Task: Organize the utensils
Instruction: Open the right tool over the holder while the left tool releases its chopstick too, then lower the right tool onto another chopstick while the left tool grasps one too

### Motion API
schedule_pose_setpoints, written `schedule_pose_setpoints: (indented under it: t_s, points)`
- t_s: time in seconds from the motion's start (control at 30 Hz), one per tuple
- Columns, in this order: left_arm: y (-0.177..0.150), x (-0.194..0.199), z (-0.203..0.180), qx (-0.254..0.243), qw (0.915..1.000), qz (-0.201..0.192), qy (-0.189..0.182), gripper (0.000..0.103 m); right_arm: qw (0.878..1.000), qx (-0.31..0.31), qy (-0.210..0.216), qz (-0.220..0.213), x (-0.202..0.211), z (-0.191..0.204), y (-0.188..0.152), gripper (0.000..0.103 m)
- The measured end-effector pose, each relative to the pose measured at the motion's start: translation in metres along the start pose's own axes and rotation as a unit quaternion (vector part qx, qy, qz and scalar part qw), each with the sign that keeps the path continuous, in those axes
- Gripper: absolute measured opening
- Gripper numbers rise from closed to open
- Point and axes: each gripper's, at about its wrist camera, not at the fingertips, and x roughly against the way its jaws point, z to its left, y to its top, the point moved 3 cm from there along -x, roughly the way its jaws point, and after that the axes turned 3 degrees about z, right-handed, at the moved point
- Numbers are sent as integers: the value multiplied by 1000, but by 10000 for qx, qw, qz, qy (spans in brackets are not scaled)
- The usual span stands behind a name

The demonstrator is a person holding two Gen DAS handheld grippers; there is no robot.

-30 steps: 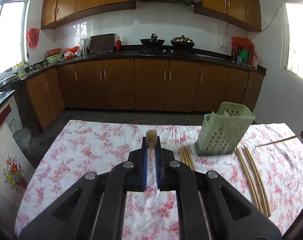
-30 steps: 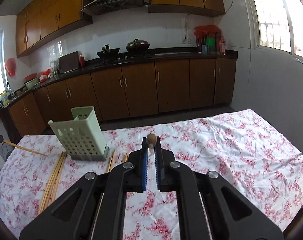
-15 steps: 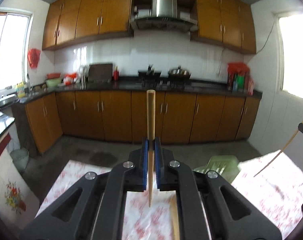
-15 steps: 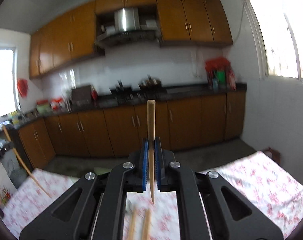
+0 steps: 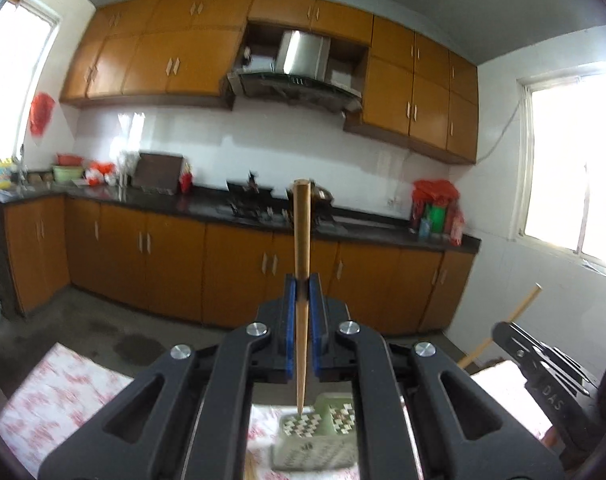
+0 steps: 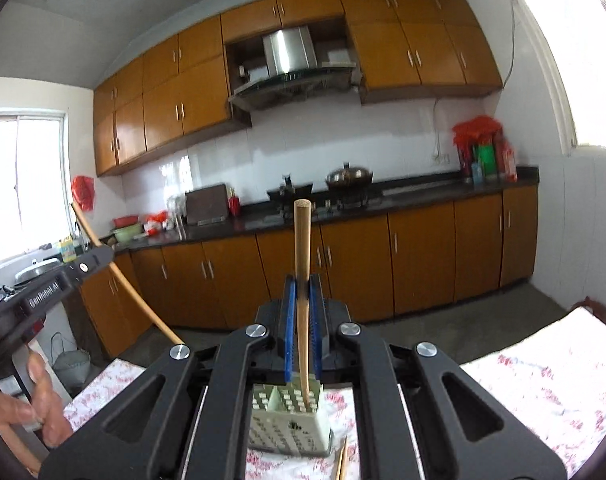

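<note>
Orange-brown wooden cabinets (image 5: 151, 64) line white tiled walls (image 6: 323, 152) above and below a dark worktop (image 6: 423, 194). A steel range hood (image 5: 303, 60) hangs centrally. Bright windows (image 5: 579, 200) light the grey floor (image 5: 83, 332).

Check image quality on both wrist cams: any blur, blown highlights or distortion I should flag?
Left wrist view: motion blur smears the green utensil holder and the floral tablecloth; the window is blown out. Right wrist view: sharper, chopstick crisp in the right gripper, but both windows clip to white. Fisheye bends the cabinets in both.
</note>
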Motion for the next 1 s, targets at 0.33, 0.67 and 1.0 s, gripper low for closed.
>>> schedule_pose_setpoints:
  t_s: [0.33,0.67,1.0]
  points:
    - [-44,-35,7,-4,9981,611,-48,13,9987,-20,-30,501,-10,-1,-20,11]
    - [-31,16,30,191,9994,289,78,49,9996,18,-214,168,34,-9,-9,36]
    - [-151,44,100,186,9784,1934,704,61,9681,-310,-475,2442,20,-59,-158,16]
